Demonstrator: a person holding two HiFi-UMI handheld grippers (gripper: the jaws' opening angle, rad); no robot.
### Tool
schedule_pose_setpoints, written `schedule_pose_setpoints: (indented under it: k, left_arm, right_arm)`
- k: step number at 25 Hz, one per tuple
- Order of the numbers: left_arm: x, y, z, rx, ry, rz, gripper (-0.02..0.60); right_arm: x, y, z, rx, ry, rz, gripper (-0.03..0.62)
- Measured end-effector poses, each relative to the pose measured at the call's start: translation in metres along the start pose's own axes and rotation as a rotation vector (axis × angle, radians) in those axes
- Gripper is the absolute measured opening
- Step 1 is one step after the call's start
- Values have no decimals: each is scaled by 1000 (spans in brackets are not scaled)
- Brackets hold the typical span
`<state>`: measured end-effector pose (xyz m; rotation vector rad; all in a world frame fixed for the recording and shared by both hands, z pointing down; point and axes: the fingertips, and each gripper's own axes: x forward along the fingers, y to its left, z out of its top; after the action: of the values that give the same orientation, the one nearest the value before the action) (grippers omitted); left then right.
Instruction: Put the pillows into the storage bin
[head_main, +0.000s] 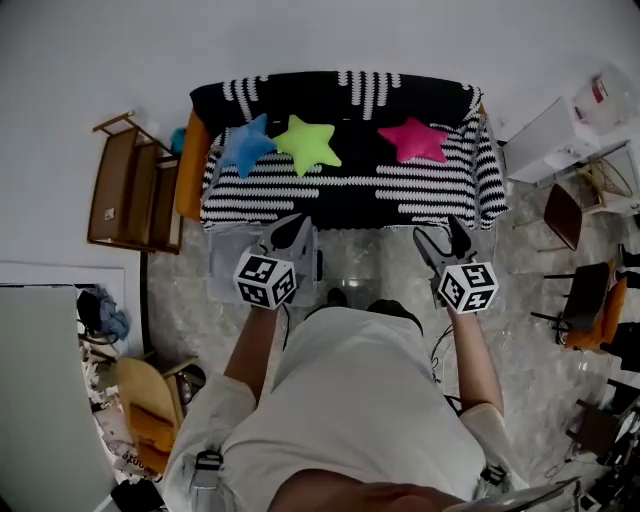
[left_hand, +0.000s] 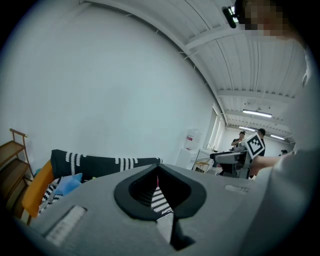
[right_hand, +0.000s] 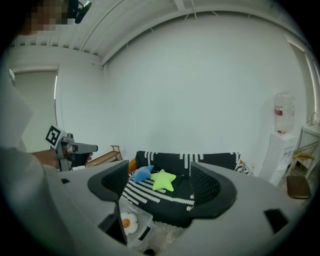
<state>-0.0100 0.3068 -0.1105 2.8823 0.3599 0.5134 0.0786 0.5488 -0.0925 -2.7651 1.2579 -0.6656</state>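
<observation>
Pink star-shaped plush pillow (head_main: 413, 139) lay at the right end of the striped sofa (head_main: 440, 185), straight beyond the right gripper (head_main: 440, 238), its jaws apart and empty; the left gripper (head_main: 288, 232) had its jaws together.

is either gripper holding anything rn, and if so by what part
Nothing is held. On the right hand-held gripper the jaws stand apart, only the distant sofa showing between them; on the left hand-held gripper they are together on nothing.

Left gripper (left_hand: 157, 174) with fingers (left_hand: 134, 192) met at the tips, a sliver of striped cover between. Beyond at left, black-and-white sofa (left_hand: 102, 163), blue pillow (left_hand: 67, 184) on the seat, wooden shelf (left_hand: 12, 157) beside. At far right, right gripper (left_hand: 221, 157) held level.
</observation>
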Motion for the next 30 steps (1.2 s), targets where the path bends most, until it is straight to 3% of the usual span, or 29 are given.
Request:
schedule_pose_setpoints:
  k: [8,16,24,30]
  left_arm:
    - [8,21,-3,-35,3,31,17]
    - [45,50,3,-74,-12,119,17]
    - [126,80,15,-115,3,172,17]
    - [187,78,-13,-161,71,175,17]
  right_arm:
    - [37,-5,0,12,47,34,371]
    - [109,-31,13,-3,88,116,371]
    - [201,-80,24,-9,168,201,371]
    - [239,-131,-14,43,280,208,371]
